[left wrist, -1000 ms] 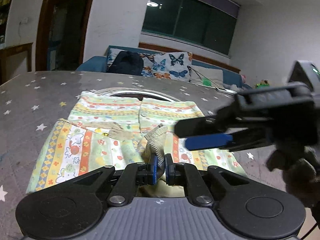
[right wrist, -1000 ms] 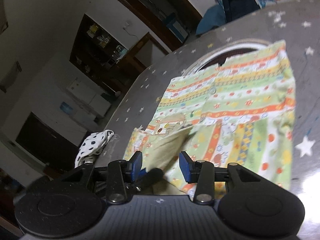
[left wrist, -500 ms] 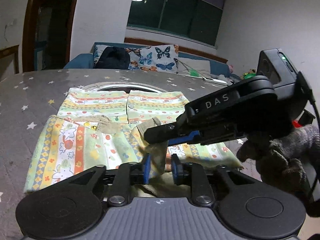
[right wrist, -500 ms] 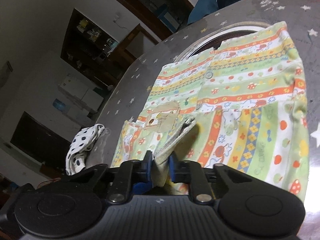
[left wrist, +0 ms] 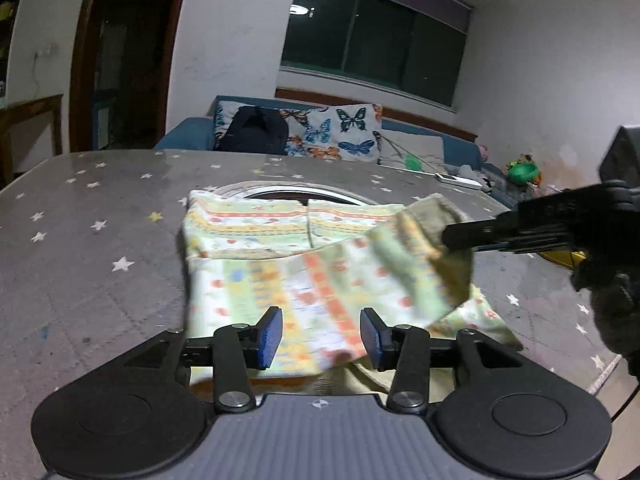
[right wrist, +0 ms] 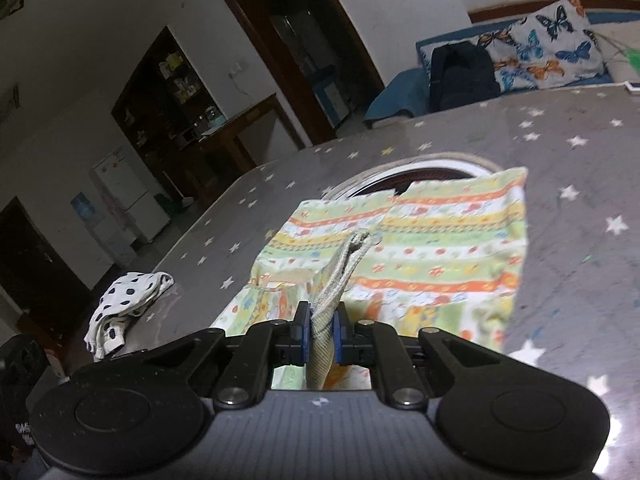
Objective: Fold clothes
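The garment (left wrist: pixel 288 276), a small striped and printed piece, lies spread on the starry desk (left wrist: pixel 100 240), its far edge over a round inset in the top. The right claw (right wrist: pixel 321 330) is clamped on a beige ribbed hem (right wrist: pixel 344 268), which runs up between its blue pads and stands in a raised ridge. In the left view that same claw (left wrist: pixel 452 236) holds the hem lifted over the garment's right side, so the near flap hangs off the desk in a slanted sheet. This looks like a fold being carried across, with the hem held high so the cloth clears the layer beneath.

The left claw (left wrist: pixel 320 334) is spread wide, its pads (left wrist: pixel 269 336) gripping nothing. The blurred flap passes just beyond and between them; whether it touches is unclear. It probably stands free so the right side alone can draw the fold over.

A spotted cloth (right wrist: pixel 124 308) lies bunched well apart, near the desk's left edge.
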A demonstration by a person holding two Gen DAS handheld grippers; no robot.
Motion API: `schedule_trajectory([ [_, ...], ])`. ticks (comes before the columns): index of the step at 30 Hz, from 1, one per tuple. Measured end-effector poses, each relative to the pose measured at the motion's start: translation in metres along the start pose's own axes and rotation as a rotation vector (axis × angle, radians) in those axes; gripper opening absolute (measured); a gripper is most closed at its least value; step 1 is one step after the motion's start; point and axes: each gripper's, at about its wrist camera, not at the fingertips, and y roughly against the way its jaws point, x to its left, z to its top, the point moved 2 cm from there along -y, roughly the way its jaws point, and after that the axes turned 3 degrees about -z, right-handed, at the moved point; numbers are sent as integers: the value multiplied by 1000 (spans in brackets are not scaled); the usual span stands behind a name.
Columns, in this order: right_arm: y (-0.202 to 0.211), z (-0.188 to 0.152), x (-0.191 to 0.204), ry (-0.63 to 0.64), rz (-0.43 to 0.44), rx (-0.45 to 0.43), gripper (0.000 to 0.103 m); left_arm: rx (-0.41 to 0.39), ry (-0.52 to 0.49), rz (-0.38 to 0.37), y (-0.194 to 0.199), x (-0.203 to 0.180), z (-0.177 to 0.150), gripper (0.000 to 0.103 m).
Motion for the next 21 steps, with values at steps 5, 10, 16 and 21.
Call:
schedule_trajectory([
  [5, 0, 1, -7, -17, -16, -5, 10, 28, 16, 40, -5, 12, 1, 47],
  [10, -10, -3, -6, -19, -10, 19, 10, 25, 4, 104, -8, 20, 6, 46],
  [16, -8, 4, 3, 6, 17, 1, 10, 61, 27, 166, -20, 36, 7, 45],
  [21, -8, 15, 18, 44, 47, -15, 10, 100, 67, 183, -33, 50, 7, 33],
])
